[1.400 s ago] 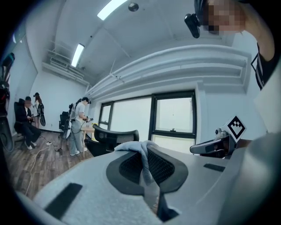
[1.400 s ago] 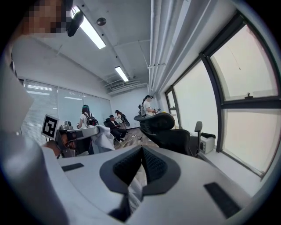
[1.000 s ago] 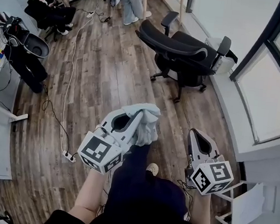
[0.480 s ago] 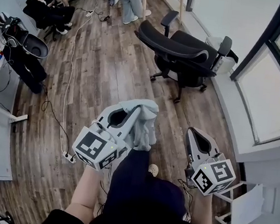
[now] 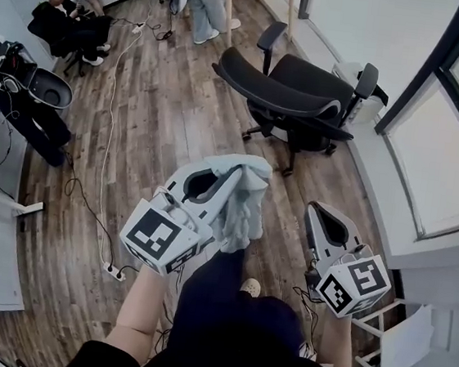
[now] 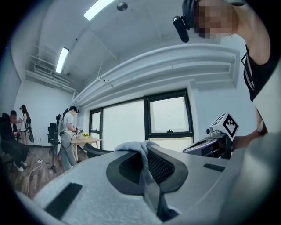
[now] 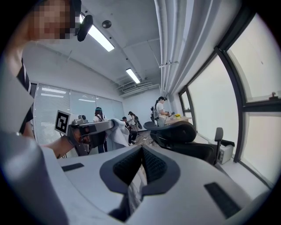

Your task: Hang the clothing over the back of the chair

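Mid-carry, we are clamping the clothing (image 5: 244, 211) in the left gripper (image 5: 236, 174) — right gripper (image 5: 319, 211) closed, empty — next needing a lift over the chair back (image 5: 266, 89).

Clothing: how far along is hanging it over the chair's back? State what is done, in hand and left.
Done: the left hand-held gripper is shut on the pale clothing and holds it up. In hand: the clothing hangs apart from the black chair. Left: draping it over the chair's bare back.
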### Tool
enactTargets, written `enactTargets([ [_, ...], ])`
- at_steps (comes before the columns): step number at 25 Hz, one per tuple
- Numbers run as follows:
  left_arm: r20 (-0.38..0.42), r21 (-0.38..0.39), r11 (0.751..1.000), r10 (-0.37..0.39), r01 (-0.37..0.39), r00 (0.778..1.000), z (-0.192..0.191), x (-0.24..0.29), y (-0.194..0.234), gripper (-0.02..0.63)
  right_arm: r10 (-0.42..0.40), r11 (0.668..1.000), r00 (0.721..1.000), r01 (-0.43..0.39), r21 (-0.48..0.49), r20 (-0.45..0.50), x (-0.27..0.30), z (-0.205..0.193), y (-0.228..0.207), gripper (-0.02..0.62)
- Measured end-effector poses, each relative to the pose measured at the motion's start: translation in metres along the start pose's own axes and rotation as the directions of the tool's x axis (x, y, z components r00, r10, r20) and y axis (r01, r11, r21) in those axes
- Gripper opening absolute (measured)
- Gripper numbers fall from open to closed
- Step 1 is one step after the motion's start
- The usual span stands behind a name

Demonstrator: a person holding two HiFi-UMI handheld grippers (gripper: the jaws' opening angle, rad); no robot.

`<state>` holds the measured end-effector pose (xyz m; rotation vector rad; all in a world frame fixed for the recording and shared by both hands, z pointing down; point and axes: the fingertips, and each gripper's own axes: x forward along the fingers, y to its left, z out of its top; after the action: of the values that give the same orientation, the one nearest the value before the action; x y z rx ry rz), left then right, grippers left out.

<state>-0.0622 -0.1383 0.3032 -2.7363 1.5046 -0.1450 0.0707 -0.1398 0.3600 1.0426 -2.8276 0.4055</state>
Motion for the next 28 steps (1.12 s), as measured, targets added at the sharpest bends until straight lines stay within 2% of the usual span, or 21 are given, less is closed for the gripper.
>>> enactTargets([
  [6,0.025,0.038,0.999,-0.040,0.039,0.999,0.024,0.040,0.031,0.009,-0.009,1.000,1.000,0.010,0.017,-0.006,0.038,0.018,-0.028,0.002],
  [11,0.064,0.080,0.992,-0.105,0.100,0.992,0.049,0.062,0.055,0.009,-0.017,1.000,1.000,0.016,0.007,0.015,0.074,0.037,-0.044,0.002],
  [19,0.083,0.159,0.967,-0.212,0.197,0.974,0.084,0.121,0.096,0.009,-0.053,0.999,0.997,0.052,0.014,0.049,0.119,0.072,-0.072,0.002],
  [28,0.079,0.234,0.931,-0.307,0.281,0.949,0.077,0.149,0.108,0.009,-0.130,0.991,0.988,0.128,0.021,0.089,0.135,0.064,-0.082,0.002],
])
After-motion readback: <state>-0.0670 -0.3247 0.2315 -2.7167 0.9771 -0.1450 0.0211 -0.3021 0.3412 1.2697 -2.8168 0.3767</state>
